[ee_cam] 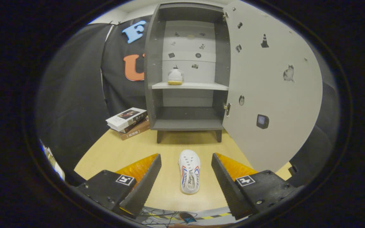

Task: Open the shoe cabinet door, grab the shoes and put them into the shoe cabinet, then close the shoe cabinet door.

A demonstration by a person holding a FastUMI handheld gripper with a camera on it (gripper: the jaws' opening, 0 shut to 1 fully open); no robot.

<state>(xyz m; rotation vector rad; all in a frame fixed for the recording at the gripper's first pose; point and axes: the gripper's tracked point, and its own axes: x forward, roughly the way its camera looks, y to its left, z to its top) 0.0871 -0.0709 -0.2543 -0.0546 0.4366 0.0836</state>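
Observation:
The grey shoe cabinet (187, 123) stands on the wooden table beyond my fingers, its door (271, 95) swung wide open to the right. One white shoe (175, 77) sits on the cabinet's middle shelf (201, 85). A second white shoe (189, 171) with red and blue stripes lies on the table, toe toward the cabinet, in the gap between my two fingers. My gripper (186, 157) is open, its fingers standing wide on either side of that shoe without touching it.
A stack of books (128, 123) lies on the table left of the cabinet's base. The table's near edge, with cables and striped tape (182, 217), runs below my fingers. The open door reaches over the table's right side.

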